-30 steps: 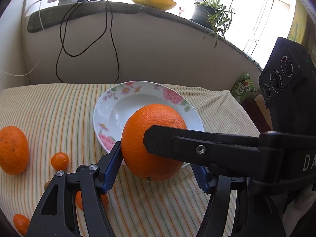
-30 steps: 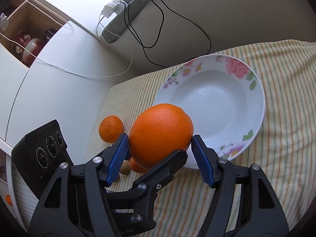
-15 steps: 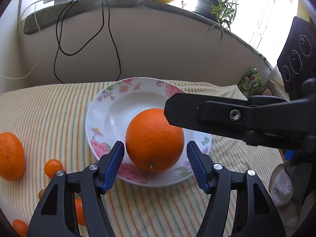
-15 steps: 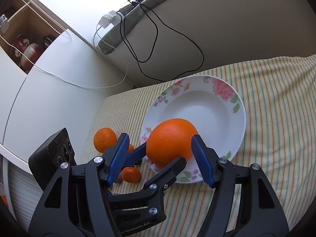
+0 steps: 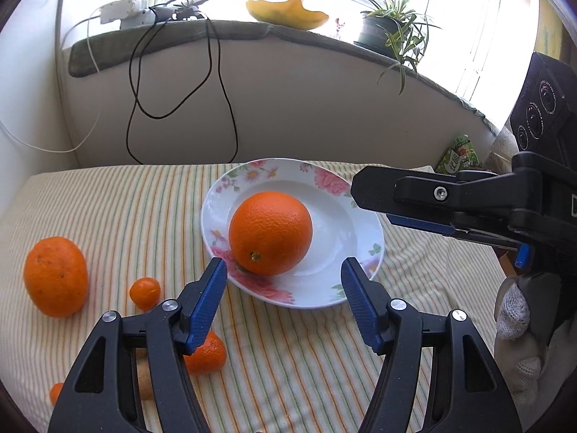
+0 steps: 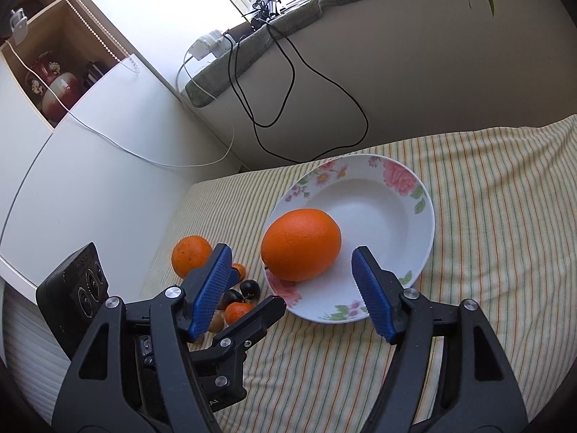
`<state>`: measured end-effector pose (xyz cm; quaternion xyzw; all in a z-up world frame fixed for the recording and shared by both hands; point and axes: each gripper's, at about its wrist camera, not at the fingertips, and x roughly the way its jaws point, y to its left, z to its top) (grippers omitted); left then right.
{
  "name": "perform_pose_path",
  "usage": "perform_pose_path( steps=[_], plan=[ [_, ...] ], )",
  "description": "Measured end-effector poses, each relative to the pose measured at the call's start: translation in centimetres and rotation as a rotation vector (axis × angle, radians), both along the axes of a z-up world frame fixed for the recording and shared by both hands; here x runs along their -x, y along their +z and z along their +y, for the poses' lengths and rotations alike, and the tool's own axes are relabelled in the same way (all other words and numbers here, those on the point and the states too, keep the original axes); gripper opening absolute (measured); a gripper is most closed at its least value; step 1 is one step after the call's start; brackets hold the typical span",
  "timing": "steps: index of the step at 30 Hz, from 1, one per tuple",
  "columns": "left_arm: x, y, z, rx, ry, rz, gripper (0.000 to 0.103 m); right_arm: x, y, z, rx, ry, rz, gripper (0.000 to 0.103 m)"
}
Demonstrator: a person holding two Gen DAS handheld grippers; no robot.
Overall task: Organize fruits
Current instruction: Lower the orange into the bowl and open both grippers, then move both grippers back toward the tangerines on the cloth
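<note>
Orange (image 6: 301,243) lies in plate (image 6: 425,216), gripper (image 6: 292,290) empty.

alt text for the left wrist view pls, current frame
A large orange rests in a white floral plate on a striped tablecloth, just beyond the open left gripper. Left of the plate lie a second orange and several small orange fruits; the right gripper reaches in from the right edge, empty.

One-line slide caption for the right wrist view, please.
Open right gripper backed off from the large orange resting in the floral plate, smaller fruits left on the striped cloth.
</note>
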<state>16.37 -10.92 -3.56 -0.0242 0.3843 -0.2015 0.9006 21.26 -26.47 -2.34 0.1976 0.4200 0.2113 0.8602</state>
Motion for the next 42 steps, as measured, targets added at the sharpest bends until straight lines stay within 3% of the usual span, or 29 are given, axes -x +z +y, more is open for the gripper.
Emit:
perform_pose_path(
  steps=[4,18,21,24,34,42],
  plan=[
    [1.6,0.6,0.9,-0.009,0.005,-0.027,0.066,1.2,0.7,0.4,0.038,-0.007,-0.036,0.079],
    [7.3,1.7,6.1,0.03,0.066,-0.107,0.066,5.6,2.1,3.0,0.227,0.013,-0.184,0.085],
    [8.4,1.4,7.6,0.037,0.096,-0.107,0.066,6.3,1.9,3.7,0.261,0.024,-0.211,0.096],
    [9.8,1.0,8.9,0.023,0.123,-0.108,0.066,7.0,1.7,4.2,0.269,0.037,-0.227,0.097],
    [13.1,-1.5,13.2,0.019,0.214,-0.066,0.066,7.9,0.4,6.4,0.275,0.129,-0.222,0.097],
    [12.7,-2.9,15.2,0.038,0.264,-0.039,0.062,7.6,-1.1,7.9,0.276,0.175,-0.198,0.097]
  ],
)
